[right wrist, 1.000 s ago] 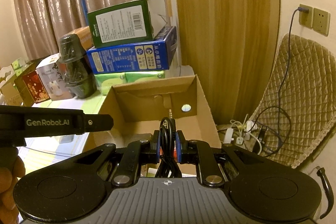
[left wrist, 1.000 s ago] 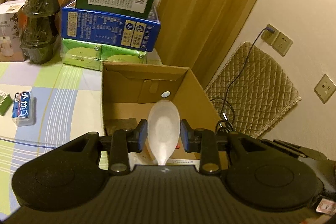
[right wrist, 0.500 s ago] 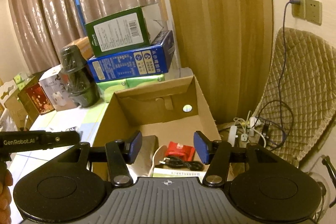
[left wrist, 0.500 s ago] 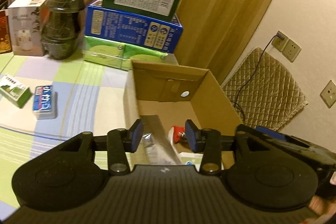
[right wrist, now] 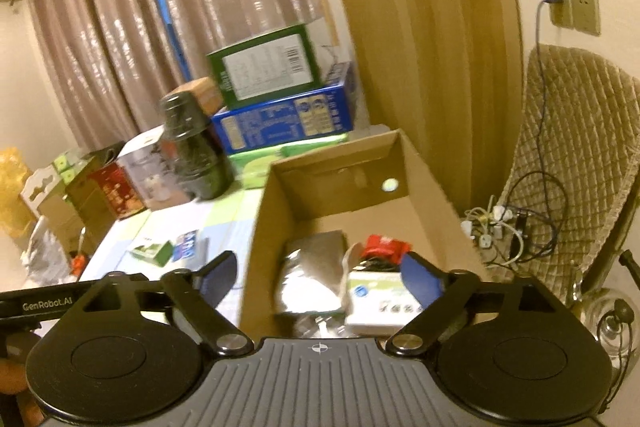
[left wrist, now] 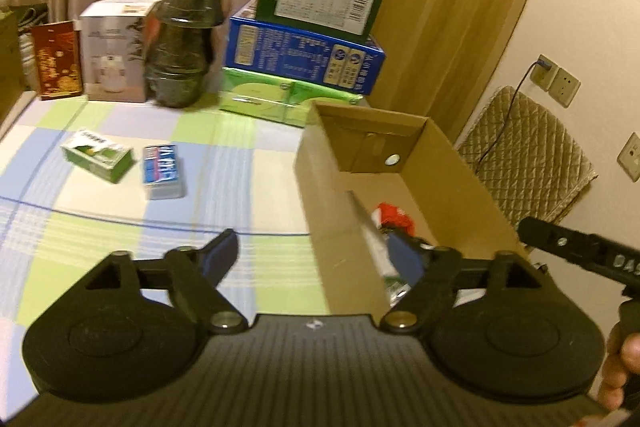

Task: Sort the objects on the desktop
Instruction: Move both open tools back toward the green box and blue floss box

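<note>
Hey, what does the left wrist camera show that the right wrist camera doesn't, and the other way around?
Only the left wrist view shows the blue line crossing the checked tablecloth and the right tool's handle entering from the side.

Only the right wrist view shows the silver pouch and white packet clearly inside the cardboard box, plus the cable tangle on the floor.

Both show the cardboard box, the small green box and blue pack on the table, the stacked cartons, and an open, empty tool: left, right.

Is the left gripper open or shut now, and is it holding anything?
Open and empty. The left gripper has its blue pads spread wide apart, with only tablecloth and cardboard box showing between them.
</note>
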Motion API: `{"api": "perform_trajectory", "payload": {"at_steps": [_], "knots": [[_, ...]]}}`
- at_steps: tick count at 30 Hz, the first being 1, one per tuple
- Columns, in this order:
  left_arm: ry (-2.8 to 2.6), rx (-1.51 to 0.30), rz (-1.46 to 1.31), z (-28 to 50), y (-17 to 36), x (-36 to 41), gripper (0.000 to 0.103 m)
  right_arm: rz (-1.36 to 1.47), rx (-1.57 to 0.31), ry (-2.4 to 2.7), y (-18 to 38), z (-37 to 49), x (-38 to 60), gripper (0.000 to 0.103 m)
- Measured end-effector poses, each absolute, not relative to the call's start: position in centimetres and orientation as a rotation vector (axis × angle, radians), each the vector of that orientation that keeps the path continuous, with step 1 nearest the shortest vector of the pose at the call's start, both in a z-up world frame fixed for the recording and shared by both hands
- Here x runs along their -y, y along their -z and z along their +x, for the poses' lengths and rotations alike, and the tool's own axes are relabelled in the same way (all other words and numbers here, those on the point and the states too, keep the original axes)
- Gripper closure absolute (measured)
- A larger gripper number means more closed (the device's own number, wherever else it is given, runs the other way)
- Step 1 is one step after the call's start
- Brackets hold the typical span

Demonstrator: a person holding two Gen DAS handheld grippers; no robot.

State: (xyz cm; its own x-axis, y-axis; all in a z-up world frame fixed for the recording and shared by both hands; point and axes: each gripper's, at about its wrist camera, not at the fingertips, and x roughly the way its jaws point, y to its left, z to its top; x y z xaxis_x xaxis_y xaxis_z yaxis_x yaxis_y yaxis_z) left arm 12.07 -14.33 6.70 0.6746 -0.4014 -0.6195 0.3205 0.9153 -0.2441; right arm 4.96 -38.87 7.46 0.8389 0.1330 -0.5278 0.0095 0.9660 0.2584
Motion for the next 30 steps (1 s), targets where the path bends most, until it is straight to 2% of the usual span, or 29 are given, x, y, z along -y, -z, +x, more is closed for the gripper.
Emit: {"api": "perform_trajectory", "payload": {"at_steps": [7, 18, 30], "knots": [[0.319, -0.687, -0.081, 9.3, -7.1, 8.7, 0.001, 0.223, -0.576, -0.125, -7.8, 3.1, 33.7, 0.002], [0.162, -0.697, -0.023, 8.7, -6.1, -0.2, 0.001, 0.156, -0.601, -0.235, -7.4, 4.3, 26.0, 0.002], [0.064, -0.742, -0.011, 13.4, -1.7, -6.7, 0.001, 0.033, -0.676, -0.337, -2.1, 10.5, 17.8, 0.002]]}}
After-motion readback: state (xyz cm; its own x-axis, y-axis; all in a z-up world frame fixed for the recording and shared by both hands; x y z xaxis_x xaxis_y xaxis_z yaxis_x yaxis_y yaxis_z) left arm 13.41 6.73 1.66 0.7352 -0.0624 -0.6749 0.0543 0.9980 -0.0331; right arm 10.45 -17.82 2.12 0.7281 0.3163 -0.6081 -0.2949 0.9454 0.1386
